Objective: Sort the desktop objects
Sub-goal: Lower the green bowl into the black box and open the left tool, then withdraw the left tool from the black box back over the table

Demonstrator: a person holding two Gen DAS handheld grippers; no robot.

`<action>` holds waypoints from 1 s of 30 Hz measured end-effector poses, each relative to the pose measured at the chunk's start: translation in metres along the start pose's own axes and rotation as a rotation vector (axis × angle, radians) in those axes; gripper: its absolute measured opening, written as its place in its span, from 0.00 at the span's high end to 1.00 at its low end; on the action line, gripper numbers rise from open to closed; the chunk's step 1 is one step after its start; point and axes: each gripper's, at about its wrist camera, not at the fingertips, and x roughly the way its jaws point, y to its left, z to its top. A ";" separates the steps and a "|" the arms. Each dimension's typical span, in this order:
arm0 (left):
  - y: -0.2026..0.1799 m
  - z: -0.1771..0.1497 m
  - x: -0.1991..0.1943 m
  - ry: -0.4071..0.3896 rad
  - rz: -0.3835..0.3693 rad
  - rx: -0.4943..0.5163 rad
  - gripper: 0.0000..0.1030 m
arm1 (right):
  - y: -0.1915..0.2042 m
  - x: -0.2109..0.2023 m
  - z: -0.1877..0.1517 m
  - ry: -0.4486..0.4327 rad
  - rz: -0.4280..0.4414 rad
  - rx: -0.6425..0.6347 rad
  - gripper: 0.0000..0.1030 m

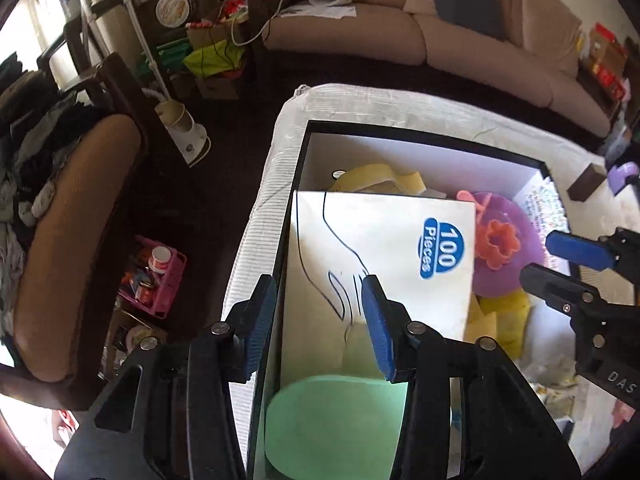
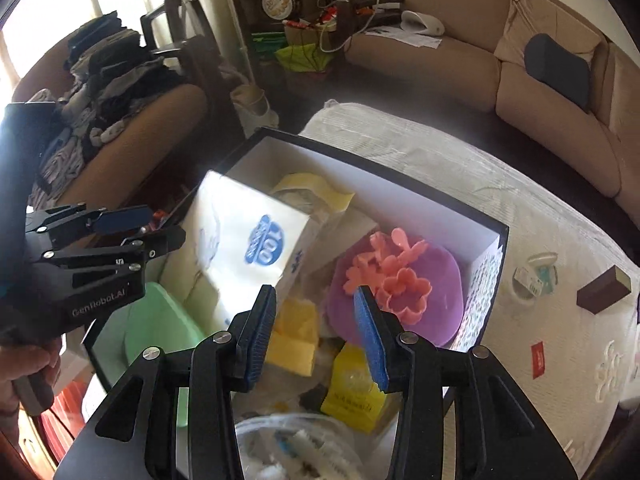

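Observation:
A black-rimmed box (image 1: 300, 168) with white inner walls stands on the white table; it also shows in the right wrist view (image 2: 502, 236). Inside lie a white "100 Pieces" pack (image 1: 380, 256) (image 2: 248, 240), a purple plate (image 2: 440, 276) with pink flower cutters (image 2: 404, 284), yellow items (image 2: 296, 332) and a green lid (image 1: 336, 416). My left gripper (image 1: 320, 312) is open and empty, its fingers either side of the box's left wall. My right gripper (image 2: 316, 328) is open and empty above the box's contents.
On the white tablecloth (image 2: 440, 168) right of the box lie a brown block (image 2: 604, 288), a small packaged item (image 2: 534, 276) and a red tag (image 2: 537, 354). A brown chair with clothes (image 2: 120, 92) stands left. A sofa (image 1: 400, 28) runs behind.

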 end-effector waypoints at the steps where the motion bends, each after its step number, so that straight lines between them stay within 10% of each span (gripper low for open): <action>1: -0.006 0.005 0.010 0.023 0.020 0.026 0.60 | -0.002 0.011 0.008 0.015 -0.002 0.004 0.59; 11: -0.030 -0.011 0.064 0.068 0.082 0.107 0.62 | 0.011 0.078 0.019 0.173 0.048 -0.028 0.58; 15: -0.037 -0.009 0.067 0.078 0.088 0.106 0.61 | -0.014 0.092 0.014 0.201 0.080 0.064 0.33; 30: 0.013 -0.015 -0.031 -0.022 -0.018 0.036 0.60 | -0.010 0.027 0.021 0.106 0.124 0.074 0.36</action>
